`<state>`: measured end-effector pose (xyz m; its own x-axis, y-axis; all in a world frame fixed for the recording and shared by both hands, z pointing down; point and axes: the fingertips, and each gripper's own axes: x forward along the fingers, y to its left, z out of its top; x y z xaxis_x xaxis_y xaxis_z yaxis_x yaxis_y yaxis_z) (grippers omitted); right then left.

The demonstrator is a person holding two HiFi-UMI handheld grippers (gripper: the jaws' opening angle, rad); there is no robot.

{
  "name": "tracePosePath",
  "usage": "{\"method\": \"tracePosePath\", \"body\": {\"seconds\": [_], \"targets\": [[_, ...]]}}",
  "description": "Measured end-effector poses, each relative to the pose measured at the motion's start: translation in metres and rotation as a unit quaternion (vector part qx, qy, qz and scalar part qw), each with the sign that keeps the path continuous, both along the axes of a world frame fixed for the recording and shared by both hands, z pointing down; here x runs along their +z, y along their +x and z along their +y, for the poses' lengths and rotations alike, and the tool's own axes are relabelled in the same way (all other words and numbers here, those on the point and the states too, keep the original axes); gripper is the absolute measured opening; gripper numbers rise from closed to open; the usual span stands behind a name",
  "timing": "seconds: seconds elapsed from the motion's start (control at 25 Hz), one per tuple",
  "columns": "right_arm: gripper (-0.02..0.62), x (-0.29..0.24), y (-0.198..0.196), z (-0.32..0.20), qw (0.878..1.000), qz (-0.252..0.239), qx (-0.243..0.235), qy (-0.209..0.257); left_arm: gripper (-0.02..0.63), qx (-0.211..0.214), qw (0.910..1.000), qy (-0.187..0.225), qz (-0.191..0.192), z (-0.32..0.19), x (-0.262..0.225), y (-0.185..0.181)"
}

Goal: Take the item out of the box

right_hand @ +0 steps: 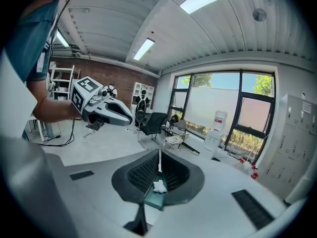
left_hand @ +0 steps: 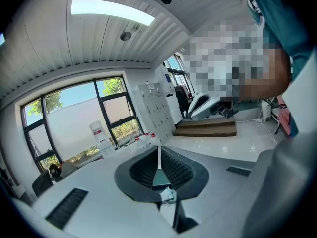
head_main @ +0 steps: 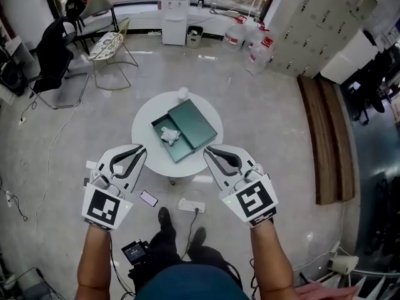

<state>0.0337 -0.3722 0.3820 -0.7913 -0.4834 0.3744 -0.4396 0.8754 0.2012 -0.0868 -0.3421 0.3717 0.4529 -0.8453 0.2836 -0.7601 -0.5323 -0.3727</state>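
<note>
Though near box point(head_main: 199, 125) — grippers point(head_main: 141, 149) point(head_main: 207, 149) closed, empty

A teal box point(head_main: 194, 125) and white item point(head_main: 169, 135) are showing against a white counter point(head_main: 147, 121); the white left claw point(head_main: 142, 148) and right claw point(head_main: 207, 149) are wearing black-and-white square markers.

An office break area: beyond the small round white table point(head_main: 147, 139) stand a tall white water dispenser point(head_main: 175, 12), clear plastic water jugs point(head_main: 235, 34) and grey metal lockers point(head_main: 312, 24); a black swivel office chair point(head_main: 53, 55) stands to its left.
</note>
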Motion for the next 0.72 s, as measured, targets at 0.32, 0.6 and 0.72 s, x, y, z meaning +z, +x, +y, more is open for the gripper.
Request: {"method": "tracePosePath", "body": {"seconds": [0.32, 0.6, 0.72], "targets": [[0.041, 0.064, -0.054, -0.055, 0.999, 0.023, -0.022, -0.027, 0.037, -0.012, 0.9995, -0.028, -0.002, -0.046, 0.054, -0.052], [0.041, 0.140, -0.108, -0.102, 0.997, 0.041, -0.045, -0.057, 0.037, -0.020, 0.9982, -0.056, -0.001, -0.082, 0.118, -0.097], [0.041, 0.174, -0.126, -0.120, 0.995, 0.055, -0.053, -0.070, 0.037, -0.022, 0.9974, -0.068, 0.001, -0.094, 0.143, -0.111]]}}
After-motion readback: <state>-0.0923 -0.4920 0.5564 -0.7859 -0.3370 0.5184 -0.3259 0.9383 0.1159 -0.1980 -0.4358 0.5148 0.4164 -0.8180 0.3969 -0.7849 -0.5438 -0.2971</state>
